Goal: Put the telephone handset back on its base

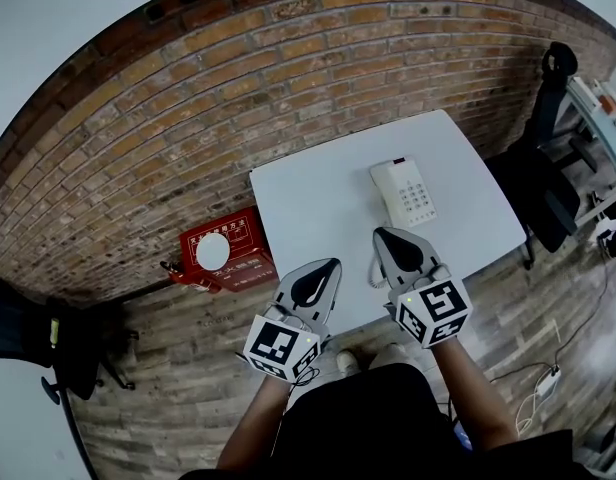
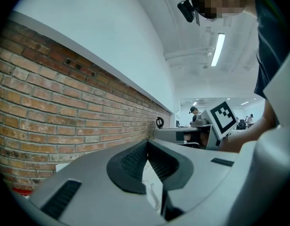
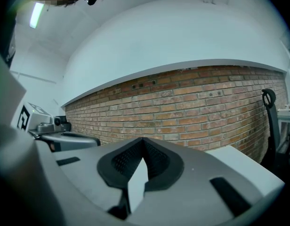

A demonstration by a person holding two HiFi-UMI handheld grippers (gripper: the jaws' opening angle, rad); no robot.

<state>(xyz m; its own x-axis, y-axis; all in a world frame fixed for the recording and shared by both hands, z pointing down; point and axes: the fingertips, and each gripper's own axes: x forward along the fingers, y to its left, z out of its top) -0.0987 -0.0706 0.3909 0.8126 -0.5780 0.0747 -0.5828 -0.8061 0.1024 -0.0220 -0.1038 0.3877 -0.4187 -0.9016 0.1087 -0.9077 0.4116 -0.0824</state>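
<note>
A white telephone (image 1: 404, 191) with a grey keypad sits on the white table (image 1: 308, 203), towards its right side. The handset (image 1: 384, 190) seems to lie along the left side of the base. Its coiled cord (image 1: 373, 268) runs down towards the table's near edge. My right gripper (image 1: 380, 233) is shut and empty, its tips just short of the telephone's near end. My left gripper (image 1: 335, 263) is shut and empty over the near edge, left of the cord. In the left gripper view the left gripper (image 2: 147, 141) has its jaws meeting. The right gripper (image 3: 143, 139) likewise shows its jaws meeting.
A brick wall (image 1: 188, 118) runs behind the table. On the floor to the table's left is a red box (image 1: 220, 251) with a white disc on it. A black office chair (image 1: 548, 183) stands at the table's right, and another (image 1: 28, 333) at lower left.
</note>
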